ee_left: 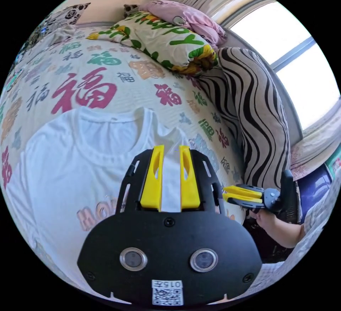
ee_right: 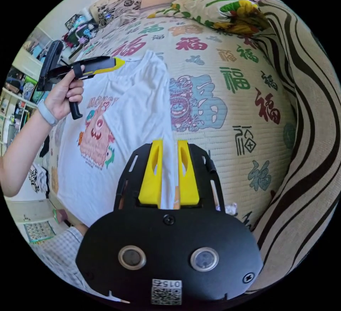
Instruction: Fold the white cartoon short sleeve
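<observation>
**White shirt flat on the bed**

Left gripper view: the white cartoon short sleeve (ee_left: 67,169) lay spread on the patterned bedspread (ee_left: 106,76), the left gripper (ee_left: 171,147) poised above it, jaws apart.

Right gripper view: the right gripper (ee_right: 169,142) hung open-jawed over the shirt's edge.

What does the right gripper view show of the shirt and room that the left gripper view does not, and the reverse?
Right gripper view: the shirt's pink monster print, shelves at the room's edge, and the left gripper above the collar, held in a hand.
Left gripper view: a bright window, and the right gripper off the shirt's edge.
Both: the shirt lying on the patterned bedspread, the striped cushion and the flowered pillow.
</observation>
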`<state>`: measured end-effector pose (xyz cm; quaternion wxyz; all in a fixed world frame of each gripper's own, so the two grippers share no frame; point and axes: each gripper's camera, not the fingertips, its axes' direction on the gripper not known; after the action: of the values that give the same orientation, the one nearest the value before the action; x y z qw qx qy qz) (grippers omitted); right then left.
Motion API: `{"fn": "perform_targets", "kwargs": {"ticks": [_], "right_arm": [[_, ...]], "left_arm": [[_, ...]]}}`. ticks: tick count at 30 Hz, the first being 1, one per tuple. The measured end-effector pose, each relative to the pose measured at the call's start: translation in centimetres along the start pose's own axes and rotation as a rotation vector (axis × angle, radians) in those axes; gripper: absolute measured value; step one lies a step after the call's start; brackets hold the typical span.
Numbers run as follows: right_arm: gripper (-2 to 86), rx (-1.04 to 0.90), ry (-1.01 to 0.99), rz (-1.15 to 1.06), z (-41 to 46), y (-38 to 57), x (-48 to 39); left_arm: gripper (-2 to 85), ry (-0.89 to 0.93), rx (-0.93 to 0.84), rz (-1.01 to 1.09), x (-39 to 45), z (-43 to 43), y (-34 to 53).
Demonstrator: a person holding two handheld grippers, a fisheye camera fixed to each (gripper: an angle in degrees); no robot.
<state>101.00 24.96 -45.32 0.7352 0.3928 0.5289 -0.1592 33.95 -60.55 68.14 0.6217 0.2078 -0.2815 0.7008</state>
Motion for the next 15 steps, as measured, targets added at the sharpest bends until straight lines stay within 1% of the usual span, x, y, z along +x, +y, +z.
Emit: {"fn": "perform_targets", "kwargs": {"ticks": [2,4,5,6,8,10,11,13,15], "right_arm": [[7.2,0.002,0.008,0.013,0.8,-1.3,0.4],[6.6,-0.049,-0.021,0.010,1.9,-2.3,0.5],[5.6,-0.095,-0.035,0.010,2.7,-2.7,0.5],[2.3,-0.099,-0.034,0.013,2.9,-2.9,0.5],[-0.1,-0.061,-0.041,0.025,2.4,-3.0,0.9],[-0.7,-0.047,-0.046,0.081,2.1,-3.0,1.8],[-0.8,-0.031,-0.095,0.115,1.9,-3.0,2.6],[-0.9,-0.030,-0.147,0.159,1.8,-3.1,3.4],[-1.0,-0.022,-0.159,0.175,1.5,-3.6,3.6]], "left_arm": [[7.2,0.033,-0.065,-0.010,-0.2,2.7,-2.0],[6.1,0.075,-0.144,-0.026,-0.6,5.2,-3.4],[4.2,0.090,-0.181,-0.028,-0.7,6.4,-4.1],[1.5,0.104,-0.189,-0.023,-0.7,7.1,-4.7],[0.5,0.131,-0.170,-0.028,-0.8,7.3,-5.7],[0.1,0.155,-0.160,-0.023,-0.7,7.4,-6.6],[0.0,0.151,-0.182,-0.015,-0.6,7.8,-7.1],[0.2,0.110,-0.235,0.018,-0.4,8.6,-7.3],[1.0,0.094,-0.239,0.045,-0.4,8.2,-7.0]]}}
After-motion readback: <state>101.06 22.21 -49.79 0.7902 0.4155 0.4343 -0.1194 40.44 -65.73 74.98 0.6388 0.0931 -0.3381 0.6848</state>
